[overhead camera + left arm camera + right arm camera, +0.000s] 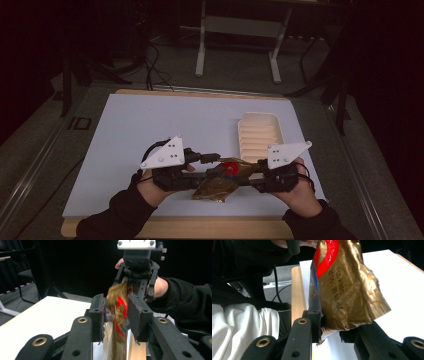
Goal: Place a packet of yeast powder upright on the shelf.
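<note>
Your two hands come in over the near edge of the table [125, 125], forearms angled inward, each gripper held roughly level and pointed at the other, near the near edge and right of its middle. Left gripper [210, 161] sits left of the gold snack packet [220, 182], right gripper [256, 169] on its right end; both carry their grey plates on top. Packet is gold foil with a red mark, held up off the table between the two grippers, crumpled, one end drooping toward the near edge. Cream ribbed tray [261, 134] lies on the table just beyond the right gripper, toward the far right corner, apart from the packet. Nothing stands between the grippers but the packet itself. A white metal frame [240, 35] stands on the floor past the far edge. Right gripper [329, 336]: clenched on the packet's [347, 287] bottom edge, foil pinched between the pads. Left gripper [116, 315]: jaws part-open, packet [119, 312] standing between them with a gap on the right-hand pad in the left gripper view; the frame is blurred there, so contact on the other pad is unclear, reads as released. In that view the right gripper [136, 286] grips the far end.
</note>
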### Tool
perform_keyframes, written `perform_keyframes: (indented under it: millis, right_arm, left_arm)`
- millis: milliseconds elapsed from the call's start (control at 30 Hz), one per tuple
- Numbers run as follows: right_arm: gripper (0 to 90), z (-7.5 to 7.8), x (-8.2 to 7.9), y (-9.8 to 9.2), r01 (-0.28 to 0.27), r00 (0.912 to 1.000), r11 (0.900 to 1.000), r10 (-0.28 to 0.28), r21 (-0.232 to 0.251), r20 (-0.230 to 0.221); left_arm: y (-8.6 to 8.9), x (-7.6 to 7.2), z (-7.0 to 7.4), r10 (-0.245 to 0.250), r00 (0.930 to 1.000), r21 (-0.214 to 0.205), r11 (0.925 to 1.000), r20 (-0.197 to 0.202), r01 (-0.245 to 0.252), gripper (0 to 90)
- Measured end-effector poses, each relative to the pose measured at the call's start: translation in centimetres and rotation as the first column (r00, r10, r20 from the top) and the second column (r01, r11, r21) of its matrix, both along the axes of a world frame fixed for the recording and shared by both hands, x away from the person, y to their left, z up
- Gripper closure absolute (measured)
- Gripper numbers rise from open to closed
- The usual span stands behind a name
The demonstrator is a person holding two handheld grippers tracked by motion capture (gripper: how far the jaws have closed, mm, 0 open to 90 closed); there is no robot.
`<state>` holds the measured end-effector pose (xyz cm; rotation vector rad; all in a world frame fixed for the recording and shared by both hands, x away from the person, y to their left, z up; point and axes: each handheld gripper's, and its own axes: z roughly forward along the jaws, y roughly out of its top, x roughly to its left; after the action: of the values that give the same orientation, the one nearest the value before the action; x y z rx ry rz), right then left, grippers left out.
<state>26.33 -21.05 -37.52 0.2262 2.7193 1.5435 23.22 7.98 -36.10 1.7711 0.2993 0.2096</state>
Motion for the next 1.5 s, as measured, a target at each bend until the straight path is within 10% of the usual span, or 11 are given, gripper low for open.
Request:
perform_keyframes:
  millis: [167, 267, 600, 1000, 1500]
  right_arm:
    - [74.7, 0.3, 0.4, -0.4, 0.009, 0.9995, 0.9999, -0.009, -0.006, 0.031]
    - [74.7, 0.7, 0.7, -0.7, 0.019, 0.9990, 0.9998, -0.019, 0.000, 0.041]
    - [74.7, 3.0, 2.0, -2.4, 0.087, 0.9870, 0.9959, -0.089, 0.026, 0.134]
    - [74.7, 4.2, 4.3, -4.6, 0.152, 0.9532, 0.9877, -0.156, 0.037, 0.259]
    - [74.9, 3.7, 9.0, -7.6, 0.269, 0.9207, 0.9610, -0.237, -0.064, 0.310]
  left_arm:
    - [0.4, 0.0, -0.5, 0.005, 0.9998, -0.024, 0.9997, -0.018, -0.005, 37.7]
    - [0.4, -0.4, -0.9, 0.019, 0.9991, 0.004, 0.9998, 0.037, -0.019, 29.1]
    - [1.6, -0.4, -2.6, 0.107, 0.9937, 0.003, 0.9942, -0.032, -0.107, 8.5]
    - [4.8, -0.5, -7.3, 0.215, 0.9709, 0.020, 0.9766, -0.105, -0.214, 2.3]
    - [7.4, -0.4, -11.6, 0.288, 0.9557, 0.031, 0.9574, -0.058, -0.287, 2.6]
